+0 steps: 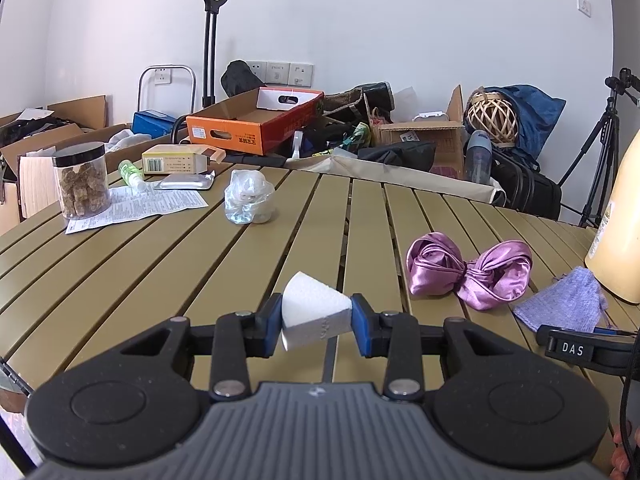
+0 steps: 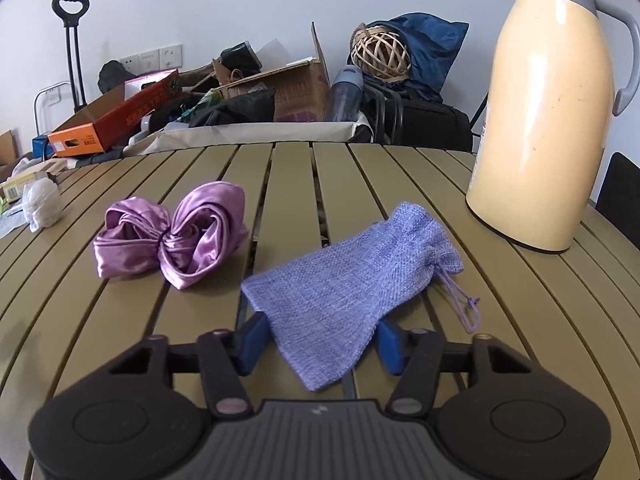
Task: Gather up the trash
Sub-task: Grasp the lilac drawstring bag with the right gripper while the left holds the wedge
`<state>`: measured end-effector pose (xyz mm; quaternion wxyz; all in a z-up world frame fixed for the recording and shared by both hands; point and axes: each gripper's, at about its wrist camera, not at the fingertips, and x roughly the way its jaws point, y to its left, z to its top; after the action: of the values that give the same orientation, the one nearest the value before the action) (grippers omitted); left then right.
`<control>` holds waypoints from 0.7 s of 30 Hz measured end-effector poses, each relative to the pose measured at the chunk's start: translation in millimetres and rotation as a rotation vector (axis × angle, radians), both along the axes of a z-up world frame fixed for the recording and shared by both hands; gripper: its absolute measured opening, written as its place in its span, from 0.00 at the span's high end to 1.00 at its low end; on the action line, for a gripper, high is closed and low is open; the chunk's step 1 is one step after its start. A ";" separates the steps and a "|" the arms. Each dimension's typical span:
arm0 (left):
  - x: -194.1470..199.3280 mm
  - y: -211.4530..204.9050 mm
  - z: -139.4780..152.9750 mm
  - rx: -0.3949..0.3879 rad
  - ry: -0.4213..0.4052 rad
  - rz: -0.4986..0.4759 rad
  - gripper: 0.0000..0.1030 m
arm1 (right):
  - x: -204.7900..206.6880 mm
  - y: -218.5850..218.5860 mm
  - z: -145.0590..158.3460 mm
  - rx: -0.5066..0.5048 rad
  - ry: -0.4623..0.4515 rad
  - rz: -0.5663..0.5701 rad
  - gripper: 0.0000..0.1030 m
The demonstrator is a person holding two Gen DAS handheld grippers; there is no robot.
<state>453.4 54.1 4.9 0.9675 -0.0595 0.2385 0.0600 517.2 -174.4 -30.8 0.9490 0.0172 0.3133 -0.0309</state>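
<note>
Left gripper (image 1: 317, 322) clamps the white foam wedge (image 1: 314, 312) just left of the purple pouch (image 2: 348, 280) — right gripper (image 2: 318, 342) brackets the pouch's closed end, pad contact unclear — next: pinch, lift.

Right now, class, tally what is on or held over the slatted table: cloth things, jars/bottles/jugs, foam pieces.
Cloth things: 2 (satin bow, woven pouch)
Jars, bottles, jugs: 3 (jug, jar, green bottle)
Foam pieces: 1 (foam piece)
Total: 6
</note>
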 end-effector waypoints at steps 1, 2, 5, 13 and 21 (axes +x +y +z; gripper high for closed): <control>-0.3 0.2 0.1 0.000 0.000 0.001 0.65 | -0.3 -0.1 0.0 -0.002 -0.001 -0.001 0.50; -0.3 0.3 0.3 -0.001 0.000 0.002 0.65 | -0.7 -0.8 -0.1 0.001 -0.004 -0.001 0.54; -0.4 0.6 0.5 0.000 -0.002 0.001 0.65 | -3.6 -2.5 -0.3 0.010 -0.018 -0.004 0.67; -2.4 -0.3 1.1 0.002 -0.009 0.000 0.65 | -10.1 1.4 -1.5 -0.032 -0.038 0.020 0.89; -3.3 -1.8 2.1 0.004 -0.015 -0.004 0.65 | -17.0 0.0 -0.9 -0.037 -0.065 0.039 0.91</control>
<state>450.1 52.3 7.0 0.9695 -0.0573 0.2312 0.0581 500.2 -174.4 -31.8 0.9592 -0.0055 0.2820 -0.0176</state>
